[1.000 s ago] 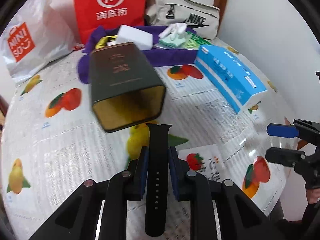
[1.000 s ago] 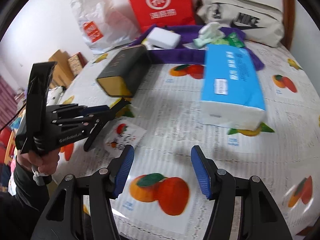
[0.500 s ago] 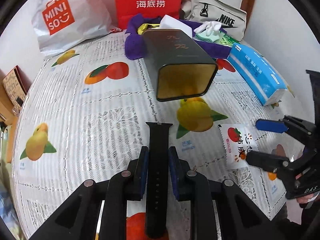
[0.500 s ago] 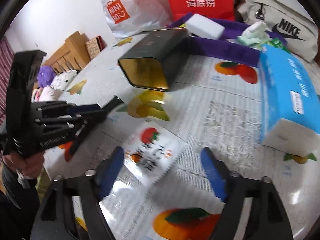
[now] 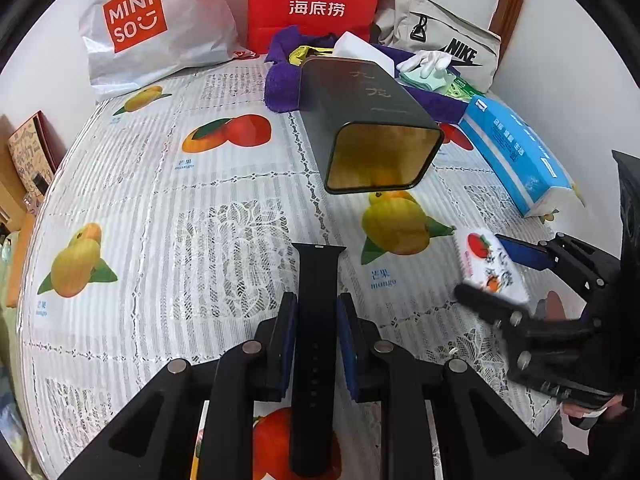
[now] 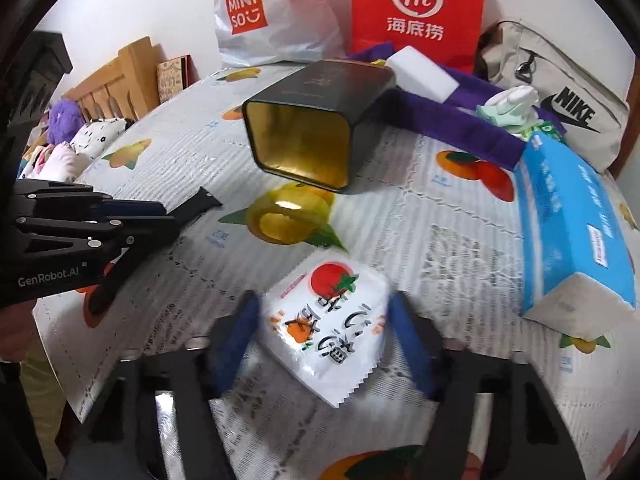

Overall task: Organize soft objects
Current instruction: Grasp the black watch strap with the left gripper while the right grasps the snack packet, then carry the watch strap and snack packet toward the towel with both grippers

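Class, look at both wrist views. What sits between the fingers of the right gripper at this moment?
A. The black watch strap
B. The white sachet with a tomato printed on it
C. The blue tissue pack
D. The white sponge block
B. In the right wrist view the white sachet lies between the blue fingers of the right gripper, while the left gripper holds the black watch strap.

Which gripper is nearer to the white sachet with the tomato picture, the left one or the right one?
Right. The right gripper has its fingers on both sides of the white sachet. The left gripper is off to the side, shut on a black watch strap.
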A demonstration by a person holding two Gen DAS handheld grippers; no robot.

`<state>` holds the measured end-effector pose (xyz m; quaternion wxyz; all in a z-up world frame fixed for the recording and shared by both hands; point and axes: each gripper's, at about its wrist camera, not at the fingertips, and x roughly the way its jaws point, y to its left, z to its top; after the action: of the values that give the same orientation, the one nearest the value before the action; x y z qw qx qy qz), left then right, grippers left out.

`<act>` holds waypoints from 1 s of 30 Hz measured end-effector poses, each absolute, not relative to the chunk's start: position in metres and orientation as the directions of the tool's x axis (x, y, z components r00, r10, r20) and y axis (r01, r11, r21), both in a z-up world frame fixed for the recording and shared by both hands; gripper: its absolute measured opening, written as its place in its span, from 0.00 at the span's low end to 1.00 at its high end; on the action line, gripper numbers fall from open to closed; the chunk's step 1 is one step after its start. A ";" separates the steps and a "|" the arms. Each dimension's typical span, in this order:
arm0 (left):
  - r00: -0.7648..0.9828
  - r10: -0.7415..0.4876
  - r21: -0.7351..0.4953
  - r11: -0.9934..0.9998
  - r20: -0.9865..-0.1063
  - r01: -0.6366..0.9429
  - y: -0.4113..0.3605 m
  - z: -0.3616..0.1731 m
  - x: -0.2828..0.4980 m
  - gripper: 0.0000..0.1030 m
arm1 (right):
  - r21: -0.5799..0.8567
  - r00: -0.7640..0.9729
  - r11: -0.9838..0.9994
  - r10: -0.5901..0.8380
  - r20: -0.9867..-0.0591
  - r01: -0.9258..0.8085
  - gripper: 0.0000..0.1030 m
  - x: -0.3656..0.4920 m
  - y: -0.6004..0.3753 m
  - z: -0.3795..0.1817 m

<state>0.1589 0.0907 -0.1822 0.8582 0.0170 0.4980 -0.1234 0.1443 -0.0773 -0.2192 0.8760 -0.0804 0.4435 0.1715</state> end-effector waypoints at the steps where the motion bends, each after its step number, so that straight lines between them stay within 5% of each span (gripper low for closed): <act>1: 0.475 -0.195 -0.097 0.970 -0.858 0.223 0.091 -0.182 0.159 0.19 | 0.018 0.545 0.926 0.237 -0.804 -0.376 0.52 0.143 -0.081 -0.219; 6: 0.495 -0.195 -0.105 0.973 -0.847 0.204 0.092 -0.184 0.154 0.19 | -0.008 0.570 0.918 0.240 -0.785 -0.397 0.46 0.133 -0.094 -0.220; 7: 0.498 -0.196 -0.107 0.973 -0.845 0.202 0.093 -0.184 0.153 0.19 | 0.000 0.572 0.922 0.241 -0.784 -0.388 0.26 0.131 -0.100 -0.219; 11: 0.502 -0.211 -0.129 0.973 -0.839 0.193 0.095 -0.184 0.147 0.21 | 0.040 0.549 0.931 0.248 -0.798 -0.362 0.22 0.128 -0.119 -0.216; 17: 0.514 -0.155 -0.056 0.977 -0.843 0.204 0.090 -0.185 0.134 0.49 | 0.043 0.550 0.945 0.226 -0.804 -0.325 0.17 0.115 -0.147 -0.214; 20: 0.536 -0.100 0.012 0.979 -0.838 0.203 0.083 -0.188 0.131 0.50 | 0.036 0.553 0.951 0.210 -0.807 -0.309 0.16 0.108 -0.161 -0.211; 22: 0.546 -0.084 0.035 0.978 -0.834 0.204 0.080 -0.188 0.131 0.45 | 0.034 0.556 0.956 0.198 -0.807 -0.291 0.17 0.105 -0.173 -0.211; 24: 0.549 -0.101 0.021 0.977 -0.830 0.212 0.078 -0.186 0.132 0.19 | 0.040 0.554 0.963 0.188 -0.811 -0.268 0.17 0.104 -0.185 -0.213; 30: 0.553 -0.083 0.028 0.981 -0.829 0.190 0.073 -0.185 0.132 0.19 | 0.104 0.542 0.970 0.209 -0.814 -0.218 0.17 0.105 -0.210 -0.215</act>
<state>0.1323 0.0729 -0.1853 0.8794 0.0572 0.4661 -0.0776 0.1045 -0.2100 -0.2150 0.8779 -0.0048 0.4631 0.1217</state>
